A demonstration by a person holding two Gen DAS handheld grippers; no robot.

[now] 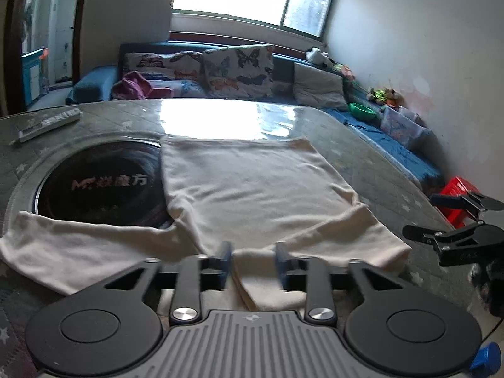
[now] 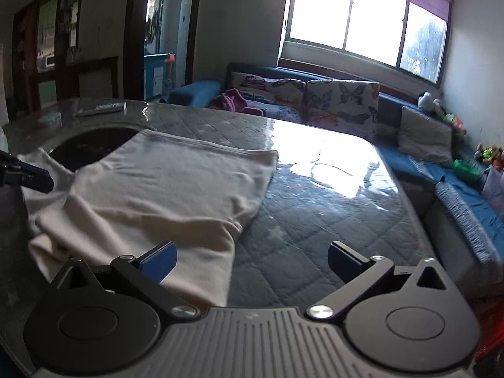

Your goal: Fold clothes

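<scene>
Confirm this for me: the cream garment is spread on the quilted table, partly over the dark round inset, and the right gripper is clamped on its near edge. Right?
Not quite. The right gripper is not clamped on anything: in the right wrist view its jaws stand wide apart with nothing between them. The rest holds: the cream garment lies spread on the quilted table, partly over the dark round inset.
</scene>
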